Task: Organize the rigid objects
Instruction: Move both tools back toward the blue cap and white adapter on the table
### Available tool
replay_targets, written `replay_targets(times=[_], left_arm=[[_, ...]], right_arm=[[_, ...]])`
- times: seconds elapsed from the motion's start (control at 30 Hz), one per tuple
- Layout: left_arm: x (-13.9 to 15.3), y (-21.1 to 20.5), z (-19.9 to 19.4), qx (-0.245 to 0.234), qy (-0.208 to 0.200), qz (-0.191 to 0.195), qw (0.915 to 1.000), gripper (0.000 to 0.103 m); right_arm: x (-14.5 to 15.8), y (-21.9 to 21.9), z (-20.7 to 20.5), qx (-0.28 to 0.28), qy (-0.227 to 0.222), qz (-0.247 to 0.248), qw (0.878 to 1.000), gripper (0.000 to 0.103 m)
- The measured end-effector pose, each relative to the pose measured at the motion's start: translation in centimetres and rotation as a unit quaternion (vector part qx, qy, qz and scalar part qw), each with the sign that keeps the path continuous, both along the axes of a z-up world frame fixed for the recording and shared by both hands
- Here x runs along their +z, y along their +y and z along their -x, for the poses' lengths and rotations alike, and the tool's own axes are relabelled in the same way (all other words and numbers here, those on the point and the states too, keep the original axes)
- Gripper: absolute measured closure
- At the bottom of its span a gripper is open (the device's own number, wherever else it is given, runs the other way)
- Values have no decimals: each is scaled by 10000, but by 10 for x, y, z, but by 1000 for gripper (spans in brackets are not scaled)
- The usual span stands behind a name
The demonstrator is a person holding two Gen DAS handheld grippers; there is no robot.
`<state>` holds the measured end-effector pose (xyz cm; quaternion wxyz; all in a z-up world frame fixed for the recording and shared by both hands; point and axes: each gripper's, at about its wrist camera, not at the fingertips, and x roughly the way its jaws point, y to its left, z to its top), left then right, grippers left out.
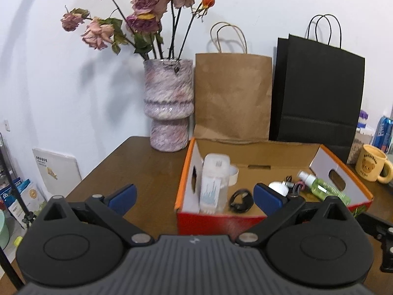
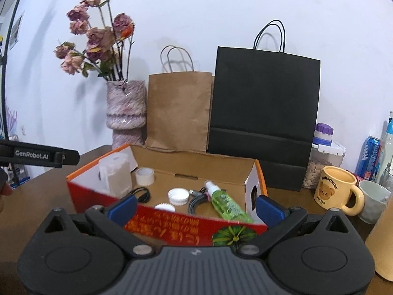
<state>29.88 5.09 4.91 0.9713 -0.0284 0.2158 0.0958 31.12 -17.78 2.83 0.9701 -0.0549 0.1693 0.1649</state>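
An open red and orange cardboard box (image 1: 221, 218) (image 2: 172, 223) sits on the brown table. Inside lie a clear cotton swab container (image 1: 213, 184) (image 2: 115, 174), a roll of tape (image 1: 233, 173) (image 2: 145, 172), a coiled black cable (image 1: 240, 200) (image 2: 141, 195), a green spray bottle (image 1: 324, 188) (image 2: 226, 202) and white caps (image 2: 178, 196). My left gripper (image 1: 195, 198) is open in front of the box with nothing between its fingers. My right gripper (image 2: 195, 206) is open too, its blue pads astride the box's near wall, holding nothing.
A vase of dried roses (image 1: 169, 105) (image 2: 126, 109), a brown paper bag (image 1: 233, 98) (image 2: 179, 110) and a black paper bag (image 1: 316, 93) (image 2: 264, 113) stand behind the box. A yellow bear mug (image 1: 372, 163) (image 2: 336, 190), cans and jars crowd the right. The table's left edge (image 1: 98, 167) drops off.
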Motion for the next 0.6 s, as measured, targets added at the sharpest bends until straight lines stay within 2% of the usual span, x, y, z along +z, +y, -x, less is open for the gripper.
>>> replay_targets(times=[0.6], left_arm=[[-14, 22, 58, -44, 262, -86, 9996, 0]], right_arm=[[-28, 5, 50, 121, 572, 231, 9980, 0]])
